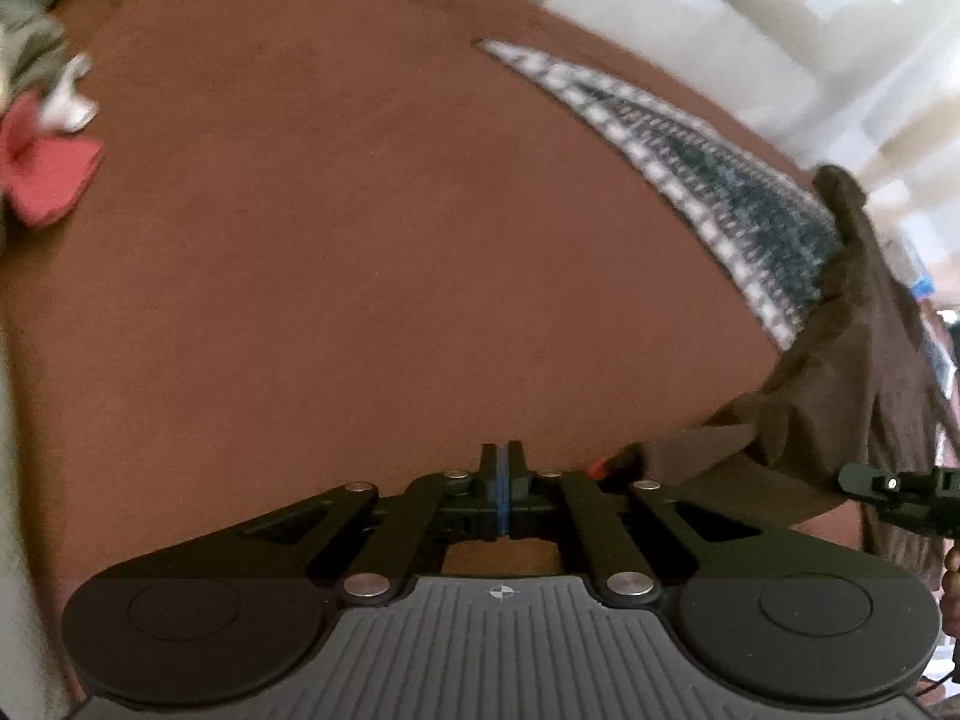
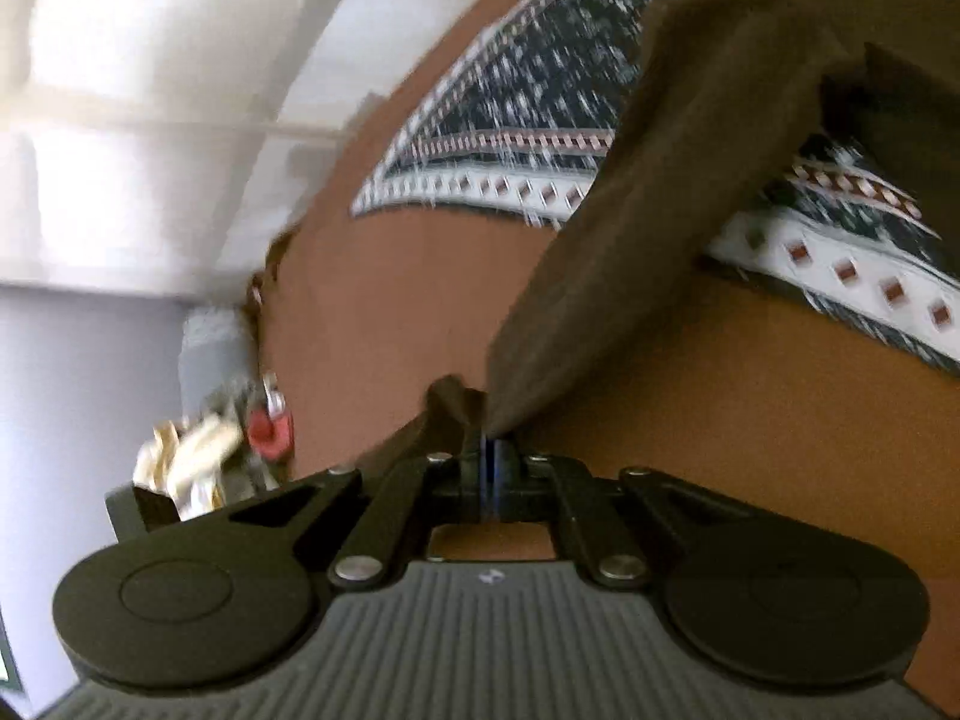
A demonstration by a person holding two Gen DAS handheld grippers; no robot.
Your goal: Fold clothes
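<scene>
A dark brown garment (image 1: 840, 372) hangs lifted over the brown bed surface (image 1: 360, 240) at the right. My right gripper (image 2: 489, 444) is shut on a corner of the brown garment (image 2: 660, 192), which stretches up and away from its jaws. It also shows at the right edge of the left wrist view (image 1: 888, 486). My left gripper (image 1: 503, 456) is shut with nothing between its jaws, low over the bed, left of the garment. A black-and-white patterned cloth (image 1: 690, 168) lies flat on the bed behind the garment; it also shows in the right wrist view (image 2: 510, 120).
A red cloth (image 1: 48, 174) and a white item (image 1: 69, 96) lie at the bed's far left with a grey-green cloth (image 1: 30, 42). White walls and cupboards (image 2: 150, 90) stand beyond the bed. Clutter with a red object (image 2: 270, 426) sits beside the bed.
</scene>
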